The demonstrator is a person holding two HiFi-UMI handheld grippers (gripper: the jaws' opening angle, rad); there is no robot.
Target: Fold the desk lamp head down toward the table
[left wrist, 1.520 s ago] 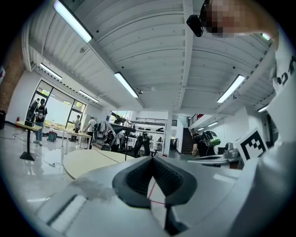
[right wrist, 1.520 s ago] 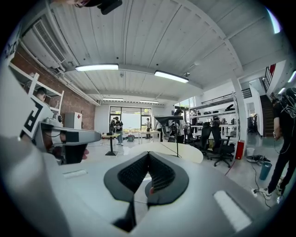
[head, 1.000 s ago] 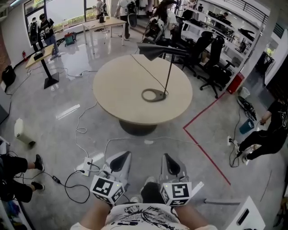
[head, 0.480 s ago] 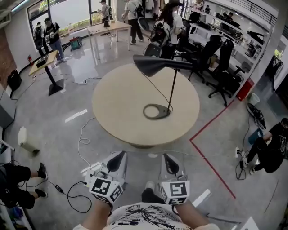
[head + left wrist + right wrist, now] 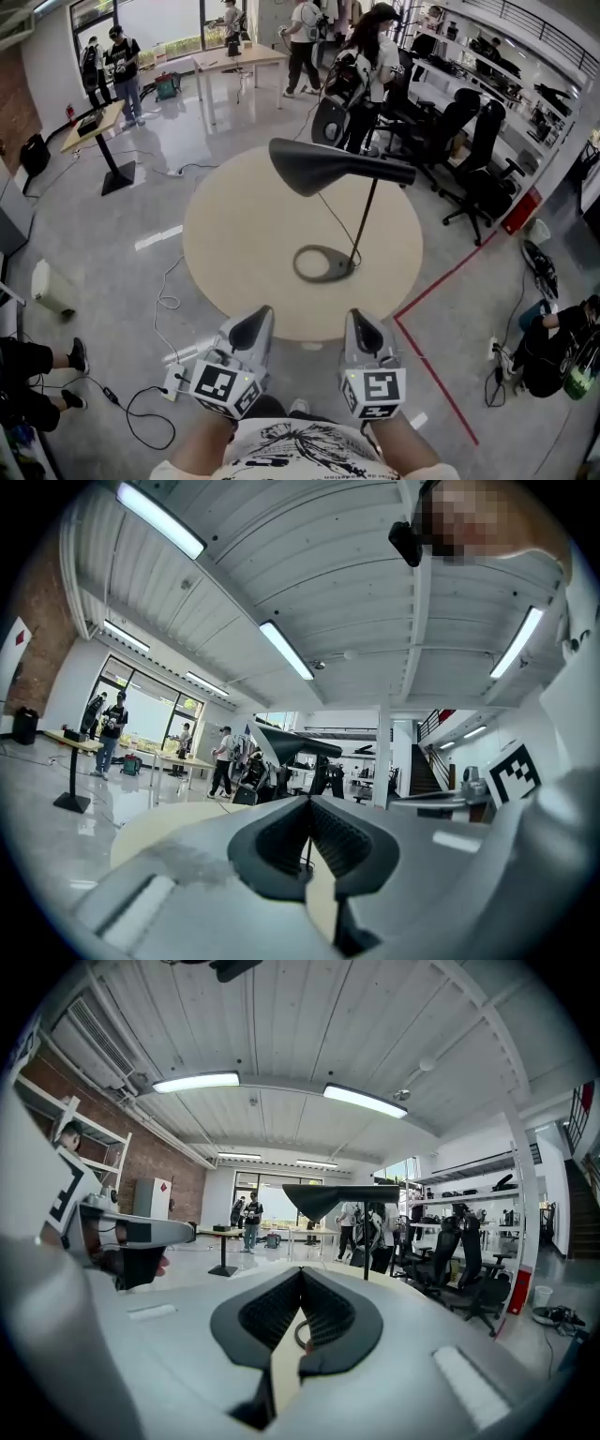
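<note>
While both tongs are held low by the near edge of the table point(image 5: 220, 234) and neither is on the lamp, this reads as the approach step; fold not started. Left tongs point(image 5: 251, 330): jaws together, nothing between them, clear in the left gripper view. The lamp stands on the table ahead of both tongs, well apart from them. Its head point(image 5: 314, 167) is up high and roughly level, with the wide end ahead of and above the left tongs. A thin cord point(image 5: 336, 223) drops from the head to the ring base point(image 5: 322, 264), which sits ahead between the two tongs. The pole point(image 5: 367, 223) rises from the base ahead of the right tongs and meets the head's narrow end. Right tongs point(image 5: 364, 330): also closed on nothing, head and pole straight ahead in the right gripper view. Next move, my read: reach in, open one pair, take the head and swing it down toward the tabletop. The other pair should probably pin the base or pole, since the base looks light and the lamp could tip. No hinge visible from here, so where it folds is a guess.
</note>
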